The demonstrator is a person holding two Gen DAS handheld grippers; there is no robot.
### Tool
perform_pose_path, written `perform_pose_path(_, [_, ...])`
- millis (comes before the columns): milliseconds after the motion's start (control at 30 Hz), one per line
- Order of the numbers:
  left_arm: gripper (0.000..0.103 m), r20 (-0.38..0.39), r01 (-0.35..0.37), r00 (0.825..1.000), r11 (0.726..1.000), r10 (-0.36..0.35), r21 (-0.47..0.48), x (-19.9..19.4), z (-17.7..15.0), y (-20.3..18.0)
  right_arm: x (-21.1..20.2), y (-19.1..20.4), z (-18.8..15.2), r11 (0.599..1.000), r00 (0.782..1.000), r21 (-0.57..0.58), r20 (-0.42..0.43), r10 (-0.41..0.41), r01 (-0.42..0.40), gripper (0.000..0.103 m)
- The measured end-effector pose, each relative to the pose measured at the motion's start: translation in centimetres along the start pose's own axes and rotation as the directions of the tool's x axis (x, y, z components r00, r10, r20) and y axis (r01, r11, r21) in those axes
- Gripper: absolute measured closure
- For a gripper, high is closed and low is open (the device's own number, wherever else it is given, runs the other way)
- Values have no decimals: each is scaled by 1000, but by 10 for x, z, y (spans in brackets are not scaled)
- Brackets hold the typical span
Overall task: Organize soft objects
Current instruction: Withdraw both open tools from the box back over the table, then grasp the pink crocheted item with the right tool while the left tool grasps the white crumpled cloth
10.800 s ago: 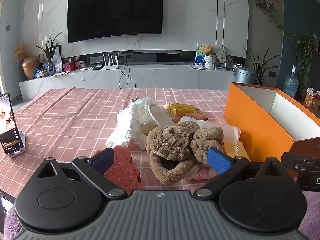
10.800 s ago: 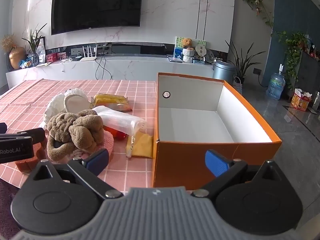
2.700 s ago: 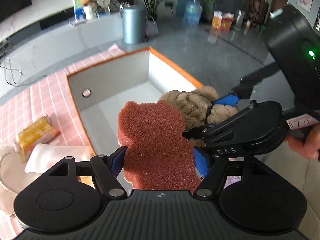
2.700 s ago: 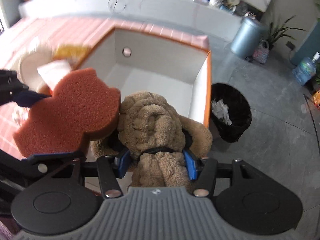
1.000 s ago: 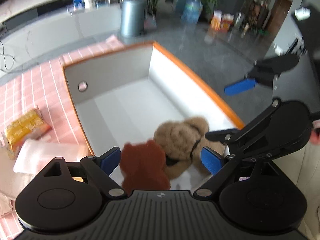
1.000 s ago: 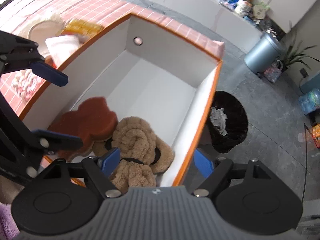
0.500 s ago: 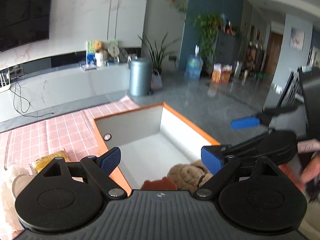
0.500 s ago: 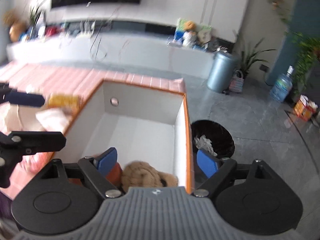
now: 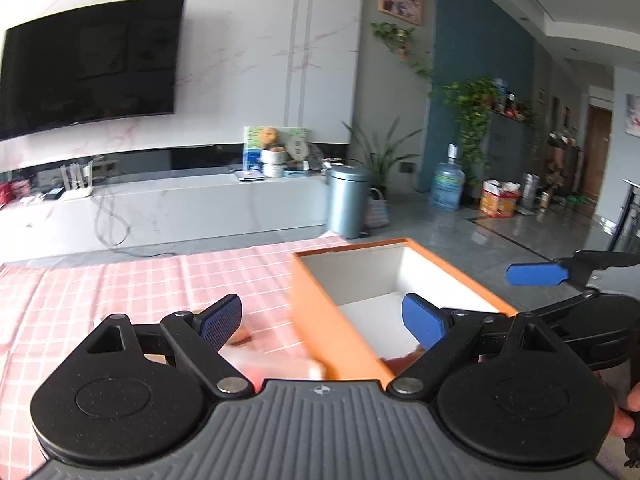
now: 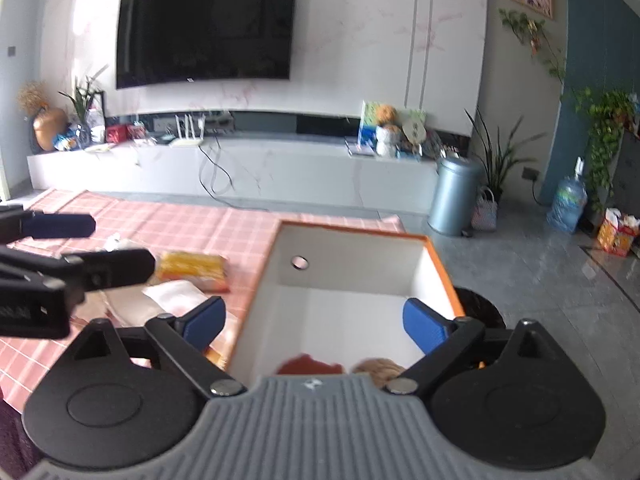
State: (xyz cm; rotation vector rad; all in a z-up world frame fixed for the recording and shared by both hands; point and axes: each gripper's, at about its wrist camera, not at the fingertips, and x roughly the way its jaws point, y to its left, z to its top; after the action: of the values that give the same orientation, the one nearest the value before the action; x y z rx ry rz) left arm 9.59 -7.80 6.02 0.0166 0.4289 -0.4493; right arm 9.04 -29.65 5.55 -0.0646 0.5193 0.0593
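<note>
Remaining on the desk point(image 10: 168, 220), the yellow packet point(image 10: 192, 266) and clear bag point(image 10: 172, 296) lie left of the orange box point(image 10: 352, 304). Nearer them, the left hand-held gripper point(image 9: 320, 320) gapes wide, empty; the right hand-held gripper point(image 10: 316, 324) likewise. Packet's long axis runs left-right.

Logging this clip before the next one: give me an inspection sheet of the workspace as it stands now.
Surface: pink checked tablecloth.
Job's things: orange cardboard box with white inside holds a red-brown foam sponge and a tan plush toy at its near end.
Clutter: yellow packet and clear plastic bag left of the box.
Grippers: left gripper open, empty; right gripper open, empty, above the box.
Cables: black cords hang from the TV console.
Surroundings: wall TV, grey bin, plants, water jug.
</note>
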Motion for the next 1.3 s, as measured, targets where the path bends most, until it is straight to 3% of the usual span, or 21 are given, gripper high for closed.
perform_pose_path(267, [0,-9,-83,997,996,83,-42,-18,-20,39,4,46,-11,999,999,-37,22,38,-37,8])
perform_pose_path(533, [10,-58,-176,983,982,172,-72,-38,-50,76,15,85,-20,995,997,-63,19,73,-72,9])
perform_pose_path(767, [26,-154,-190,973,977,174,-96,-37,-76,101,32,119,-30,984,993,-136,-24,115,-117,23])
perform_pose_path(967, [27,-208,-197,961,978,181,-62,-25,-93,104,49,143,-45,964,985,-208,-78,155,-168,32])
perform_pose_path(1100, [26,-241,-219,950,974,199,-59,-16,-101,109,68,149,-50,961,977,-197,-133,168,-192,29])
perform_pose_path(1300, [25,-259,-288,929,956,265,-56,-5,-105,121,105,151,-54,972,956,-98,-225,189,-215,12])
